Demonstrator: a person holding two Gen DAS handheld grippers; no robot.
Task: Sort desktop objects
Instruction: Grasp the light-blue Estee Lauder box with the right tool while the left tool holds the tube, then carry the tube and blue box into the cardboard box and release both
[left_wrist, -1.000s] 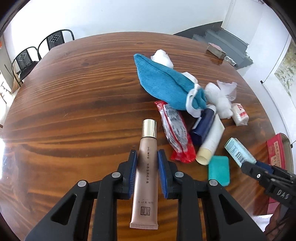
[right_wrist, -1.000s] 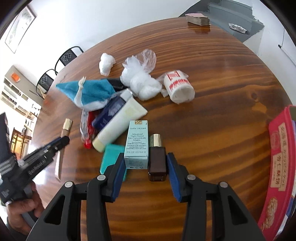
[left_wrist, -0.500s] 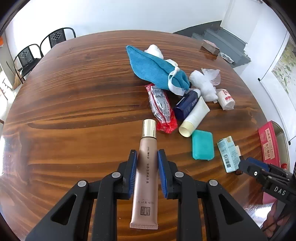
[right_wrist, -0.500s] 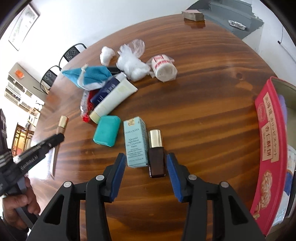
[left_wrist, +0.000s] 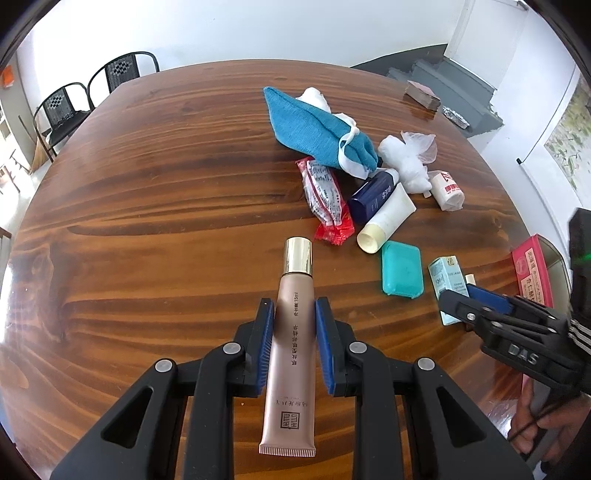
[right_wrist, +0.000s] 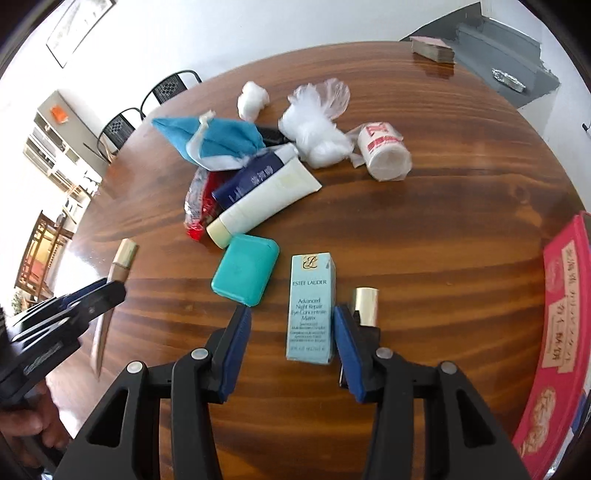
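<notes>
On the round, dark-grained wooden table, the left claw has its blue pads pressed against both sides of a rose-beige cosmetic tube with a gold cap, gripping it along the middle with the cap pointing away.

Beyond it lies a loose pile: a red and clear plastic packet, a folded blue cloth with white trim resting over the packet's far end, then a navy bottle and a cream-white tube side by side. A teal rounded-rectangle soap case sits just beside the cream tube's cap.

Farther right, the right claw stands wide apart around a pale blue Estée Lauder carton, its right pad next to the carton's edge, the left pad apart from it. A small dark bottle with a gold cap lies just outside the right finger. A red printed box stands at the table's right edge.
</notes>
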